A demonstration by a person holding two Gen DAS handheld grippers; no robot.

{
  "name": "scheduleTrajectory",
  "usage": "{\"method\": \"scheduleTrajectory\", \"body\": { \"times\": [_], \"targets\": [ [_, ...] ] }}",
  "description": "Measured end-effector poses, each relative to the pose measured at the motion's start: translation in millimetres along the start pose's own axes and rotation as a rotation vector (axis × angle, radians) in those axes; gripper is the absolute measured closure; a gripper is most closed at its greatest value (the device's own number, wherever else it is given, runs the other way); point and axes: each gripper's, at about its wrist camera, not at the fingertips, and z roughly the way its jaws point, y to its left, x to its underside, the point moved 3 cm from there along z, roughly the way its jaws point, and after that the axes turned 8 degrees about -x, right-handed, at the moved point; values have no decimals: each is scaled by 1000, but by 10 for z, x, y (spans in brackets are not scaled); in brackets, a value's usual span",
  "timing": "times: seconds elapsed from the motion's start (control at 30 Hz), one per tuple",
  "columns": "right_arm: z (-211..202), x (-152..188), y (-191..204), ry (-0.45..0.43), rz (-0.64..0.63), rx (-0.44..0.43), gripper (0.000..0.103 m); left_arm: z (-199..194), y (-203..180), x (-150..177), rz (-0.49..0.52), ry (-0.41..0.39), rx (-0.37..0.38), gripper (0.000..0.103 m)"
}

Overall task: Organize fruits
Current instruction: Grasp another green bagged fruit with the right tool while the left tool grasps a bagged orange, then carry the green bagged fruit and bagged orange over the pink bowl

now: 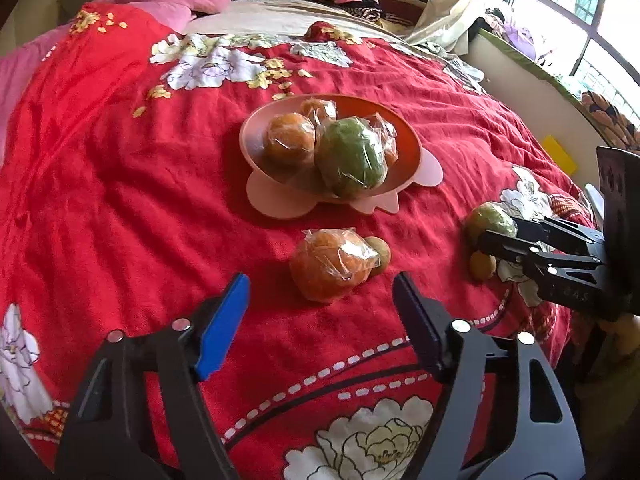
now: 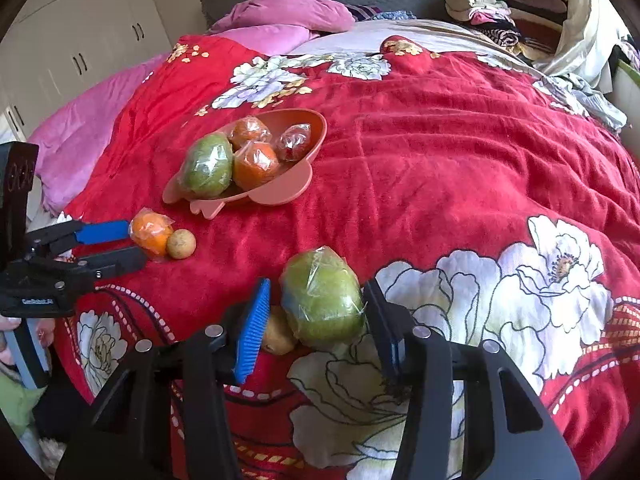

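On the bed, the right gripper straddles a wrapped mango, jaws apart, pads not yet pressing. The left gripper, jaws apart, stops short of a wrapped orange. Slick film could slip; a small fruit beside the mango may get pinched or nudged. The bowl looks crowded.

Fruit on the bed, some in a bowl.
Nearer than the bowl lie a wrapped orange with a small fruit touching it, and off to its right a wrapped mango.
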Motion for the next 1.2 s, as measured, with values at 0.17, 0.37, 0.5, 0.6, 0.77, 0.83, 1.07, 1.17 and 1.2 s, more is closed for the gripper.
{"method": "scheduleTrajectory", "body": {
  "times": [0.17, 0.37, 0.5, 0.6, 0.77, 0.83, 1.07, 1.17, 1.2],
  "targets": [
    [17, -4, -22, -3, 5, -2, 61, 87, 39, -10, -13, 14, 4, 48],
    [26, -6, -29, -6, -1, 2, 63, 153, 54, -50, -23, 14, 14, 50],
    [6, -12, -3, -15, -20, 14, 64, 200, 26, -134, -29, 3, 29, 54],
    [-9, -26, 49, -21, -48, 32, 64, 230, 7, -188, -34, -1, 45, 60],
    [-53, -58, 74, -38, -52, 29, 64, 280, 2, -254, -48, 13, 94, 70],
    [-79, -81, 90, -49, -54, 28, 64, 284, 15, -259, -58, 20, 110, 71],
    [-148, -166, 134, -76, -58, 13, 64, 132, 103, -254, -77, 0, 113, 71],
    [-163, -204, 148, -85, -58, 5, 64, 49, 174, -271, -89, -12, 109, 71],
    [-166, -218, 155, -87, -60, 4, 64, 20, 198, -288, -93, -19, 107, 71]
  ]
}}
